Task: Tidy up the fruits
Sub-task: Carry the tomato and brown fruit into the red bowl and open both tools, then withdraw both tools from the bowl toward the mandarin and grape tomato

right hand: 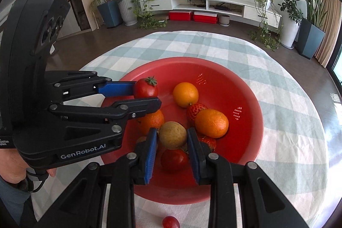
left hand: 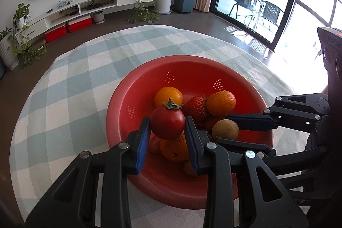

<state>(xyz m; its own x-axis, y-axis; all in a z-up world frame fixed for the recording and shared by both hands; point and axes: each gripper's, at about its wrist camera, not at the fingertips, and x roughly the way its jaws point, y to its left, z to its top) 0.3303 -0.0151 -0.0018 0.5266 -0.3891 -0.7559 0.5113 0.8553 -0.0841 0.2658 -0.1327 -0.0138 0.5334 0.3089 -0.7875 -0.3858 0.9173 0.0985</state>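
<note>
Left wrist view. Left gripper [left hand: 167, 124] clamped on a red tomato [left hand: 167, 122], calyx up, held low centre of frame, above the red bowl [left hand: 132, 97] and clear of the fruit beneath. The bowl's hollow lies straight below and ahead of the claw, so as I judge it the coming move is a short lowering and release, nothing sideways. At right of frame the right gripper [left hand: 226, 131] reaches in from the edge, its jaws closed on a tan round fruit [left hand: 225, 129], also over the bowl. Count here: three oranges, two upper centre and one under the tomato; one strawberry [left hand: 195, 107] in plain sight; a reddish fruit partly hidden lower down.

Right wrist view. Right gripper [right hand: 172, 139] gripping the tan round fruit [right hand: 172, 135], centre of frame, above the bowl [right hand: 245, 142]. Left gripper [right hand: 147, 94] enters from the left with the tomato [right hand: 146, 89] over the bowl's left rim. Both hands about equally near the bowl. Count: three oranges, two strawberries, one red fruit loose in the bowl below the claw, one small red fruit [right hand: 170, 222] outside on the check cloth [right hand: 288, 110], bottom edge.
</note>
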